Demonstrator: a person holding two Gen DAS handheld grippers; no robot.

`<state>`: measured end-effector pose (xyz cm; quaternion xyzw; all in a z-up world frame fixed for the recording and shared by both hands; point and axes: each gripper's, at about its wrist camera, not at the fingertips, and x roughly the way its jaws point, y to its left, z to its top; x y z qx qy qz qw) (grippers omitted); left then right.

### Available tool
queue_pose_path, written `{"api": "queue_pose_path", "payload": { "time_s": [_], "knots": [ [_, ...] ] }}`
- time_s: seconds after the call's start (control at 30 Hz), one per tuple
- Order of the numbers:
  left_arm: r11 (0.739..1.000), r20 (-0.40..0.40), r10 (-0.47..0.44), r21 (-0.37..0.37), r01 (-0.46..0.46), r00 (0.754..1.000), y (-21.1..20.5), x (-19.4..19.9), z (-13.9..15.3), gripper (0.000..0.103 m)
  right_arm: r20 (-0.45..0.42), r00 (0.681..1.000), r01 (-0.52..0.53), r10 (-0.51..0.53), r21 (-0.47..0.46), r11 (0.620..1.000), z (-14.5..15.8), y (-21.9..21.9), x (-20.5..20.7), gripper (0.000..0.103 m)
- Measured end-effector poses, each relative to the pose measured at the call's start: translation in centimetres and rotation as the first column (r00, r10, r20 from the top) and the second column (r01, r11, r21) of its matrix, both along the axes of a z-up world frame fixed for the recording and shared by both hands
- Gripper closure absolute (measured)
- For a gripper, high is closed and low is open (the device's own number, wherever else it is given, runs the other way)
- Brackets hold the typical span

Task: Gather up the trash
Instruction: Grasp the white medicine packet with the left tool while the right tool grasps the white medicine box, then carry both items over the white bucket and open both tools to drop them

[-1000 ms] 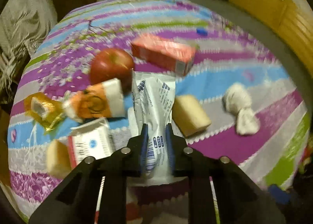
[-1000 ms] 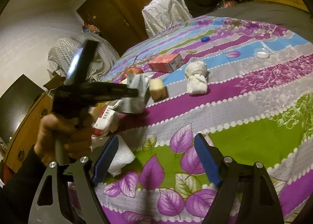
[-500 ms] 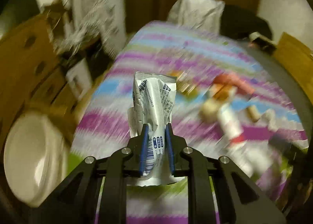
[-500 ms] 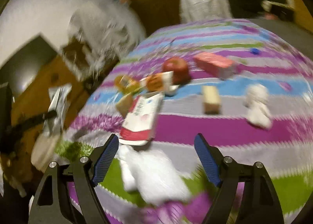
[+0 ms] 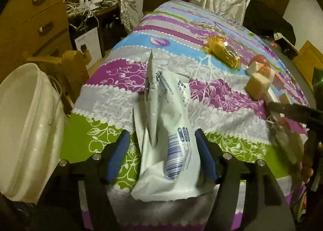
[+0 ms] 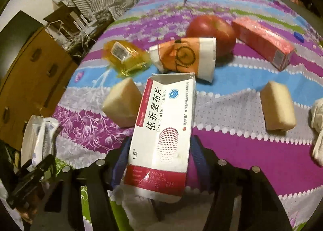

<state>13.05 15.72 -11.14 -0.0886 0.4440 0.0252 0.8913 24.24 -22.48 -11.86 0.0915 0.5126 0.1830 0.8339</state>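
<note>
Beside worktop (image 5: 97, 136), bin (image 5: 26, 126). Left hand-held gripper (image 5: 161, 154) apart, wrapper (image 5: 171, 130) released, dropping. Right hand-held gripper (image 6: 159, 160) apart around carton (image 6: 163, 130); likely needed closing next.

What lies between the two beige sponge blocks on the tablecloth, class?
In the right wrist view, the opened medicine box lies between the left sponge block and the right sponge block, its near end between the right gripper's fingers.

white wrapper (image 5: 171, 130): crumpled, upright, possibly loose | tablet box (image 6: 161, 130): white-red, opened, flat on cloth
</note>
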Motion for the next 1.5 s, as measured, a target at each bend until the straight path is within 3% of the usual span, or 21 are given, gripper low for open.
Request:
{"api": "queue_pose_path", "payload": {
  "time_s": [0.1,0.2,0.3,0.47,0.63,0.77,1.17,1.5],
  "knots": [
    [1.0,0.041,-0.003,0.013,0.002,0.999,0.2,-0.5,0.0,0.055,0.03,1.0,0.003,-0.004,0.031,1.0,0.6,-0.5,-0.3,0.047],
    [0.998,0.054,0.013,-0.058,-0.01,0.998,1.2,-0.9,0.1,0.057,0.092,0.995,0.026,-0.03,0.049,0.998,2.4,-1.4,-1.1,0.048],
    [0.998,0.059,0.04,-0.058,-0.037,0.997,1.1,-1.4,0.9,0.058,0.17,0.984,0.037,-0.046,0.055,0.998,5.0,-2.2,-2.5,0.048],
    [0.993,0.099,0.044,0.102,-0.054,0.994,-1.6,-3.1,3.4,0.058,0.293,0.953,0.054,-0.072,0.07,0.996,9.6,-3.5,-6.0,0.048],
    [0.973,0.117,0.042,0.222,-0.067,0.992,-3.5,-4.7,4.9,0.057,0.358,0.931,0.024,-0.07,0.133,0.991,12.7,-2.7,-10.6,0.048],
    [0.961,0.139,0.071,0.254,-0.105,0.988,-3.8,-6.4,5.7,0.057,0.389,0.921,-0.017,-0.017,0.083,0.996,12.6,0.5,-14.4,0.048],
    [0.939,0.198,0.155,0.276,-0.207,0.968,-1.2,-10.0,7.1,0.057,0.291,0.952,-0.097,0.091,0.004,0.995,7.2,8.0,-19.2,0.05],
    [0.917,0.246,0.232,0.267,-0.296,0.941,2.4,-11.7,8.5,0.057,0.347,0.928,-0.151,0.136,0.015,0.988,10.2,11.8,-18.8,0.05]
  ]
}}
